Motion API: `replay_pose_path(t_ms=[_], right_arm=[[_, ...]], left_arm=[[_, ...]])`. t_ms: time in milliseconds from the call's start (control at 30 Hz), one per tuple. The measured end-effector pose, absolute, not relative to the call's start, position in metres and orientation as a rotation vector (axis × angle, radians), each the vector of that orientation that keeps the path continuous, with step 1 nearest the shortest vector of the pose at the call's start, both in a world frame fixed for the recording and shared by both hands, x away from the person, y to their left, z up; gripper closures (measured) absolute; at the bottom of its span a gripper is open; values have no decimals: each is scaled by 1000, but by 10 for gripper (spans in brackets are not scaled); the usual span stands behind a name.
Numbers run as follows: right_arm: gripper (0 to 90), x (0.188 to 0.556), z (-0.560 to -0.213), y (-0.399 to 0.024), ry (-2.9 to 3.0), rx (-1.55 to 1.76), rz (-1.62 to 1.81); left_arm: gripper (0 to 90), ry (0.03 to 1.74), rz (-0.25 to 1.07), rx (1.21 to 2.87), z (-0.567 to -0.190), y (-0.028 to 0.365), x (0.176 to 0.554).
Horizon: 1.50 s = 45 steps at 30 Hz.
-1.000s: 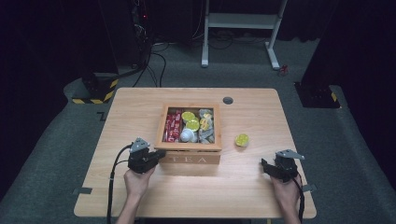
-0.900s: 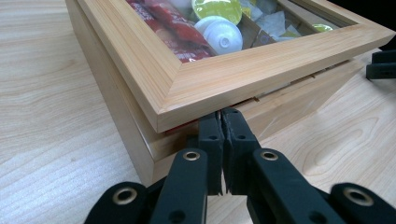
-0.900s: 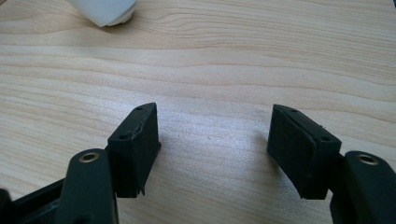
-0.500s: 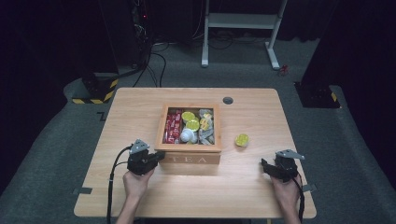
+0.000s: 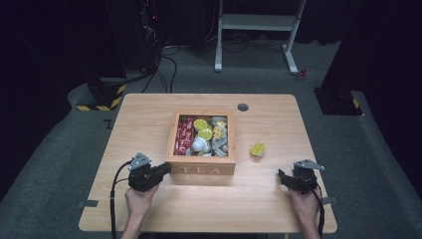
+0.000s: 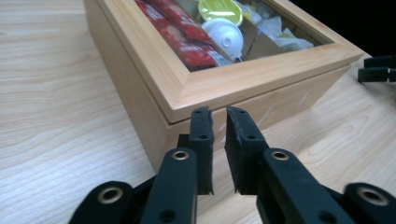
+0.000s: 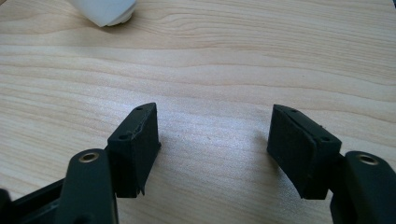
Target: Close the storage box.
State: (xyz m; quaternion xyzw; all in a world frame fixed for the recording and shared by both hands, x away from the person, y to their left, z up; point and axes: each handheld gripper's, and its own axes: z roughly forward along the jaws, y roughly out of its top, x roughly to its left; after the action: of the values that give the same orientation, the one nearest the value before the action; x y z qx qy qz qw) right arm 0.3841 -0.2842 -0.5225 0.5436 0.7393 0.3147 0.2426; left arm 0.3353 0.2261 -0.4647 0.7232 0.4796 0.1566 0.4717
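Left gripper view: left gripper (image 6: 219, 116), jaws just parting, nothing between, faces the tea box (image 6: 224, 84) lid edge. Right gripper (image 7: 215, 140) gapes empty. Next, likely grip and lift the lid.

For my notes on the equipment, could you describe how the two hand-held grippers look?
Both are black. The left gripper has two flat rectangular jaws with rough dark pads, small screw holes and brass-coloured rivets on the linkage arms. The right gripper is built the same way. In the high view each carries a grey three-cornered plate on top, and a black cable trails from the left one. The forearms seem bare.
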Motion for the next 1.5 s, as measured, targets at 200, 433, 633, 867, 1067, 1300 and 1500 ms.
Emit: replay_pose_path(t_ms=[200, 433, 633, 867, 1067, 1300, 1500], right_arm=[[335, 384, -523, -284, 2021, 1486, 860], [335, 384, -523, -284, 2021, 1486, 860], [335, 384, -523, -284, 2021, 1486, 860], [335, 384, -523, -284, 2020, 1486, 861], [335, 384, -523, -284, 2020, 1487, 860], [335, 384, -523, -284, 2021, 1486, 861], [335, 384, -523, -284, 2021, 1487, 861]], left_arm=[[681, 1200, 423, 1735, -461, 237, 332], [561, 1267, 482, 1705, -465, 253, 329], [516, 1329, 527, 1693, -475, 268, 326], [492, 1376, 564, 1705, -485, 276, 325], [460, 1421, 581, 1725, -498, 280, 329], [440, 1459, 601, 1746, -510, 283, 331], [428, 1476, 616, 1767, -515, 283, 334]])
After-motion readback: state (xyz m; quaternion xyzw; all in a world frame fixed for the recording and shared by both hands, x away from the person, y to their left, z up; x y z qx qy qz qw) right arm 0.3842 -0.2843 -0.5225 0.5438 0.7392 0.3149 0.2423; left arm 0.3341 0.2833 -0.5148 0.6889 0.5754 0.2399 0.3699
